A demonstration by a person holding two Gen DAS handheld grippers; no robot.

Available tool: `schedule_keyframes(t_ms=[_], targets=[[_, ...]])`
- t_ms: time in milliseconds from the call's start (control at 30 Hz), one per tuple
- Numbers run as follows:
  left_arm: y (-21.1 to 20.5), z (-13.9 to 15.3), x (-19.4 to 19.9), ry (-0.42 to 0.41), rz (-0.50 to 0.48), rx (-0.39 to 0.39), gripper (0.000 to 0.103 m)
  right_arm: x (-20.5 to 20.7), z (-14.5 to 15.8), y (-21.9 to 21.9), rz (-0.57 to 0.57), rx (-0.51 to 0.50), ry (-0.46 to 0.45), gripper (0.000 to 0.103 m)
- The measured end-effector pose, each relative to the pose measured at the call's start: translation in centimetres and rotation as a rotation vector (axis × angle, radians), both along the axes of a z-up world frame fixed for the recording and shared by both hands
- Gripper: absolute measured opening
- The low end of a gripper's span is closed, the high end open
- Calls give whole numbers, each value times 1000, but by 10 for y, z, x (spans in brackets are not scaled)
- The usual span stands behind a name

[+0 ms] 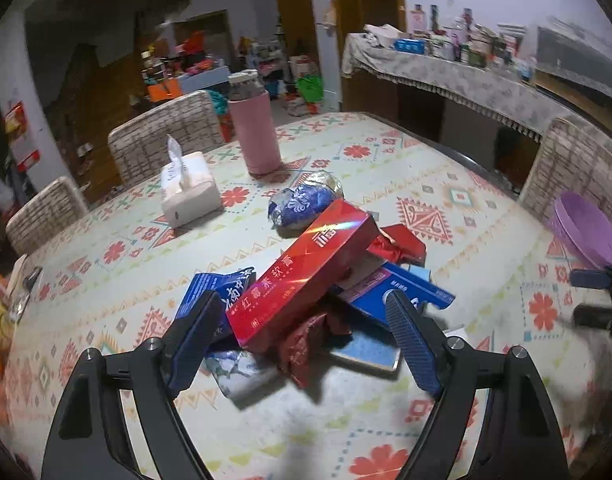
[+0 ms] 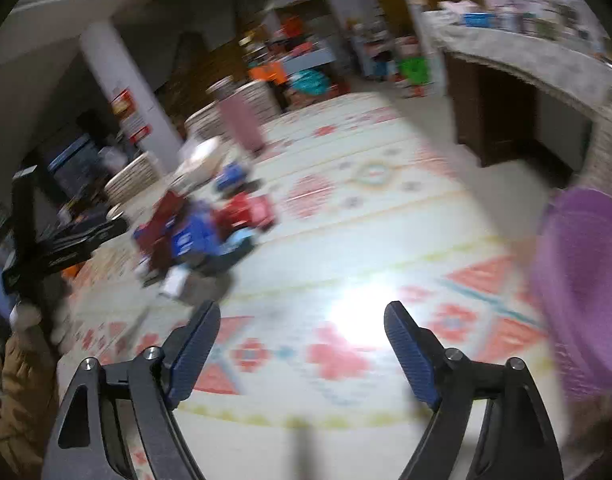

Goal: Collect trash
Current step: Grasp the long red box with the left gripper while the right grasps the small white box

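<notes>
- Left gripper (image 1: 304, 316): black angular frame with triangular cut-outs and silver screw heads.
- Its fingers (image 1: 411, 344) carry textured blue pads.
- Right gripper (image 2: 302, 326): same build (blurred view), blue pads (image 2: 409, 354) too.

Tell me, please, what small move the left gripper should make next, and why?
Probably ease the left gripper forward and down, then close on the long red box. The gripper is open with nothing between its fingers, and that box lies on top of the trash pile, roughly centred in the gap. The purple basket waits to the right, and the right gripper is open over bare tablecloth.
</notes>
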State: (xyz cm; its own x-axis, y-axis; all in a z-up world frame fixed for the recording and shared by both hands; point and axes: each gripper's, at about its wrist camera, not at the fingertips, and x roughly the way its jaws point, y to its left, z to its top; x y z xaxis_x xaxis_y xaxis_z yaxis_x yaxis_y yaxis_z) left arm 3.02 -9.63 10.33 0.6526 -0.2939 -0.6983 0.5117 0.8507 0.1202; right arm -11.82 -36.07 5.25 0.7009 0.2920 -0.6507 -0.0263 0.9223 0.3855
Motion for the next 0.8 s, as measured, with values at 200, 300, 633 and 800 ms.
schedule_keyframes(t_ms=[200, 300, 633, 800], targets=[[-6, -8, 21, 3, -75, 34, 83, 41, -12, 74, 121, -39, 33, 90], [-15, -13, 30, -5, -118, 70, 84, 53, -20, 94, 137, -57, 50, 91], [-30, -41, 65, 88, -167, 79, 85, 76, -32, 123, 105, -110, 70, 91], [-23, -44, 69, 165, -112, 19, 30, 79, -33, 129, 102, -161, 64, 51]])
